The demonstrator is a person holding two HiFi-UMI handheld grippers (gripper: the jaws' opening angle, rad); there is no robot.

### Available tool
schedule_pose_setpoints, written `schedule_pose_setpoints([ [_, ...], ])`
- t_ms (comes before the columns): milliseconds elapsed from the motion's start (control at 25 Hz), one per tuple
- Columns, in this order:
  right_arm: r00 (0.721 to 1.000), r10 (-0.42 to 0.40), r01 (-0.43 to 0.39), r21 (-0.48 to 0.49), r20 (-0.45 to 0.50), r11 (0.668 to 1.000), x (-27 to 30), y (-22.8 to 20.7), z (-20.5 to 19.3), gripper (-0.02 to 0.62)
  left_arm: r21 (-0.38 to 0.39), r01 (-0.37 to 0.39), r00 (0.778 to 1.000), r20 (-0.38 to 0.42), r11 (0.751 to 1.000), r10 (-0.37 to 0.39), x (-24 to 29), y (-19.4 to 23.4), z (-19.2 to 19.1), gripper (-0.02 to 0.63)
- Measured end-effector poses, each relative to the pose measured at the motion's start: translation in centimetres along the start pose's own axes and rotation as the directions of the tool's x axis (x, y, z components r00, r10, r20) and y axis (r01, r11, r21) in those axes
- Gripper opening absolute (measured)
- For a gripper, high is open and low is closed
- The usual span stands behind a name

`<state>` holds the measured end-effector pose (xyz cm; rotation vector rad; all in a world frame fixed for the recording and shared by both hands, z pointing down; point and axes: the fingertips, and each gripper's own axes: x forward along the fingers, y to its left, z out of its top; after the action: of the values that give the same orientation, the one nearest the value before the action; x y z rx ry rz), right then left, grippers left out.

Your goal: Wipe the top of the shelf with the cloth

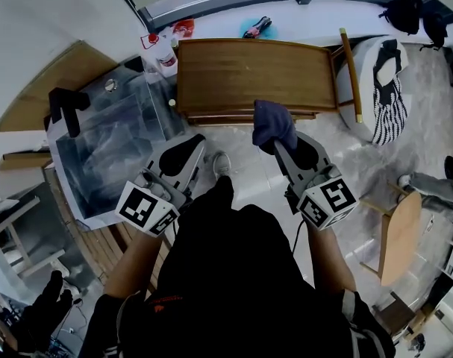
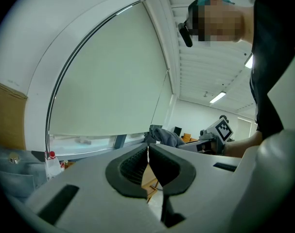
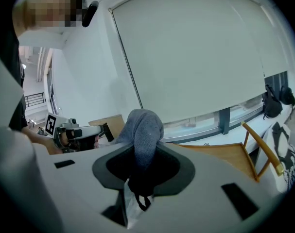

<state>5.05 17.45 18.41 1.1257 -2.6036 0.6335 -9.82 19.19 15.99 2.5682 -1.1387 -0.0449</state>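
A wooden shelf [image 1: 256, 77] stands ahead of me under the window; its brown top [image 3: 230, 157] shows beyond the right gripper. My right gripper [image 1: 277, 142] is shut on a blue-grey cloth [image 1: 272, 124] that bunches above the jaws, held in the air just short of the shelf's front edge. The cloth [image 3: 143, 135] fills the jaws in the right gripper view. My left gripper [image 1: 198, 145] hangs level with it to the left, shut with nothing between its pads [image 2: 148, 165]. In the left gripper view the cloth [image 2: 164, 136] and right gripper show beyond.
A clear plastic box [image 1: 114, 136] sits left of the shelf. A wooden chair [image 1: 375, 88] with striped fabric stands to the right. On the windowsill [image 1: 301, 13] lie a small bottle with a red cap [image 2: 51, 165] and other small items. A wooden stool [image 1: 398, 237] is at right.
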Motion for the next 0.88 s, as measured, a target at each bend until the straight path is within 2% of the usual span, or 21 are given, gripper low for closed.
schedule_pose_setpoints([
  [480,1.0,0.003,-0.003,0.006,0.0,1.0,1.3,-2.3,0.3,0.097,0.008,-0.014,1.0,-0.013,1.0,0.014,1.8,1.5,-0.5,0.025],
  [680,0.999,0.031,-0.031,-0.012,-0.012,0.999,2.0,-3.1,0.7,0.095,-0.001,-0.038,0.999,-0.004,0.999,0.038,2.5,1.9,-0.5,0.025],
  [880,0.996,0.085,-0.086,-0.037,-0.032,0.996,3.6,-4.3,1.7,0.095,-0.007,-0.093,0.996,0.009,0.996,0.093,3.7,2.7,0.0,0.025],
])
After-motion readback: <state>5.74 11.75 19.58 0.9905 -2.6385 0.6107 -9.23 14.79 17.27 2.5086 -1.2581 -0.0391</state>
